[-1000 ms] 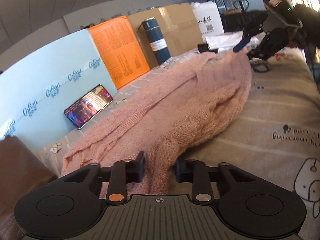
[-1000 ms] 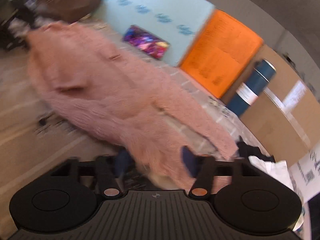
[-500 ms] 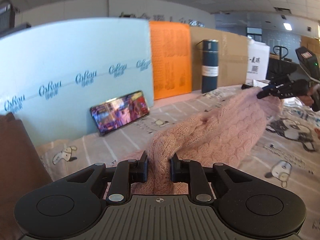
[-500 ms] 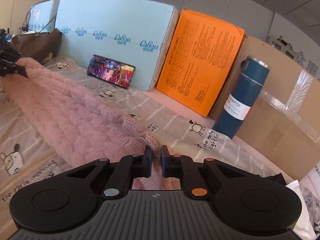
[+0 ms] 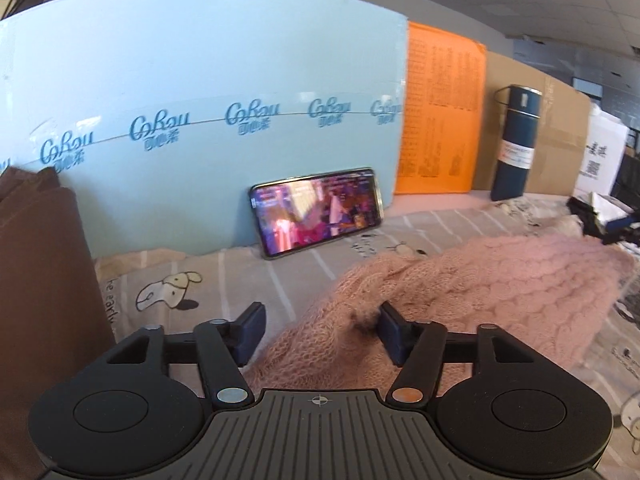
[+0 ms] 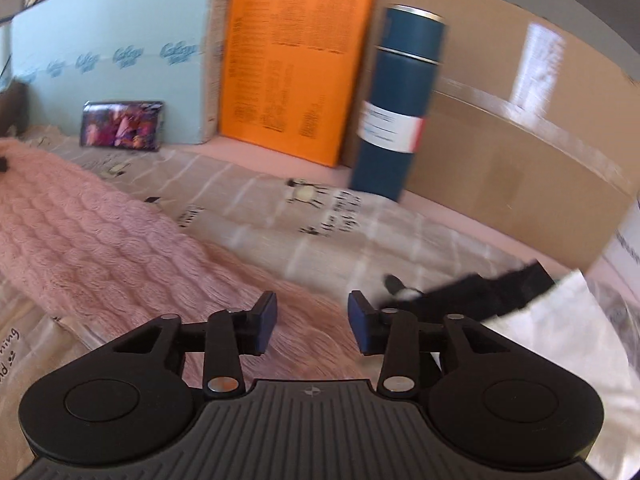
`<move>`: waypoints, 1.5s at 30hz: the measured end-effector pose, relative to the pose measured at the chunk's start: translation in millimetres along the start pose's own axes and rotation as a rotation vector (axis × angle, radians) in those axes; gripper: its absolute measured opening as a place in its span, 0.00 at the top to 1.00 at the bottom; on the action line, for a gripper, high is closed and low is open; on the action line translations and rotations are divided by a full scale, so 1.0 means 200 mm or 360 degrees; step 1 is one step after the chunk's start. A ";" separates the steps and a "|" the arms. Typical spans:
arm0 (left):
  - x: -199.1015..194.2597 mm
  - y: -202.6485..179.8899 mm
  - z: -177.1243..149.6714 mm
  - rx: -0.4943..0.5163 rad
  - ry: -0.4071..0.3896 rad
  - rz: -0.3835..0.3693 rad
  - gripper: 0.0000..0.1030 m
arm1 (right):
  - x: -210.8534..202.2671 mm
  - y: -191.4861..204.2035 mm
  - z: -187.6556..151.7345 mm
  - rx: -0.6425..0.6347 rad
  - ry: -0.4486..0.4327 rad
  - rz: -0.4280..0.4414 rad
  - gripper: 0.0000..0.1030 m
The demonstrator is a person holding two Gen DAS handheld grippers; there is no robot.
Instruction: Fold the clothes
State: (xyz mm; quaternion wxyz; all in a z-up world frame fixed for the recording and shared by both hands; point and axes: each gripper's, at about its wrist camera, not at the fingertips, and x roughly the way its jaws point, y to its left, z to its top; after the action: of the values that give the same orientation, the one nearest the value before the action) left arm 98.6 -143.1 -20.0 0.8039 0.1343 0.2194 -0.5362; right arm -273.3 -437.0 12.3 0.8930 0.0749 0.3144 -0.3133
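A pink cable-knit sweater [image 5: 480,280] lies in a long band across the cartoon-print sheet [image 5: 224,280]; it also shows in the right wrist view [image 6: 100,240]. My left gripper [image 5: 320,332] is open, with one end of the sweater resting loose between its fingers. My right gripper [image 6: 312,324] is open over the sweater's other end, with knit lying below its fingers. The right gripper also shows small at the far right of the left wrist view [image 5: 616,228].
A light blue foam board [image 5: 200,120], an orange board [image 6: 296,52] and a cardboard box [image 6: 500,128] stand along the back. A phone [image 5: 316,212] leans on the foam board. A blue bottle [image 6: 396,104] stands upright. Brown fabric [image 5: 36,280] is at left; black and white items [image 6: 520,300] are at right.
Both grippers were shut on the sweater's ends half a second ago and have opened. The sweater has dropped onto the sheet, stretched between them.
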 end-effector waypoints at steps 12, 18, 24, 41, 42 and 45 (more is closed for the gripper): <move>0.02 -0.13 -0.02 0.0167 -0.0089 0.0122 0.52 | -0.09 0.04 -0.12 -0.0056 -0.0074 -0.0077 0.96; 0.04 -0.13 -0.03 0.0121 -0.0082 0.0189 0.59 | -0.05 0.01 0.00 0.0011 -0.0250 -0.0207 0.97; 0.03 -0.10 -0.03 0.0058 -0.0058 0.0157 0.42 | 0.09 0.00 -0.08 0.0159 -0.0072 -0.0220 0.94; -0.24 0.02 -0.05 -0.0294 -0.0035 0.0499 0.13 | -0.05 0.07 -0.20 0.1344 -0.0026 -0.0043 0.21; -0.25 0.02 -0.06 -0.0306 -0.0033 0.0503 0.13 | -0.03 0.07 -0.21 0.1377 -0.0047 -0.0065 0.21; -0.25 0.03 -0.08 -0.0333 -0.0030 0.0503 0.13 | 0.04 0.05 -0.19 0.1502 -0.0117 -0.0056 0.20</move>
State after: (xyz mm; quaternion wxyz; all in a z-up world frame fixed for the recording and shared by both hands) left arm 84.8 -93.0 -8.6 0.8898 0.0778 0.2425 -0.3786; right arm -281.7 -420.3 -22.9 0.7665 0.4559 0.1072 -0.4395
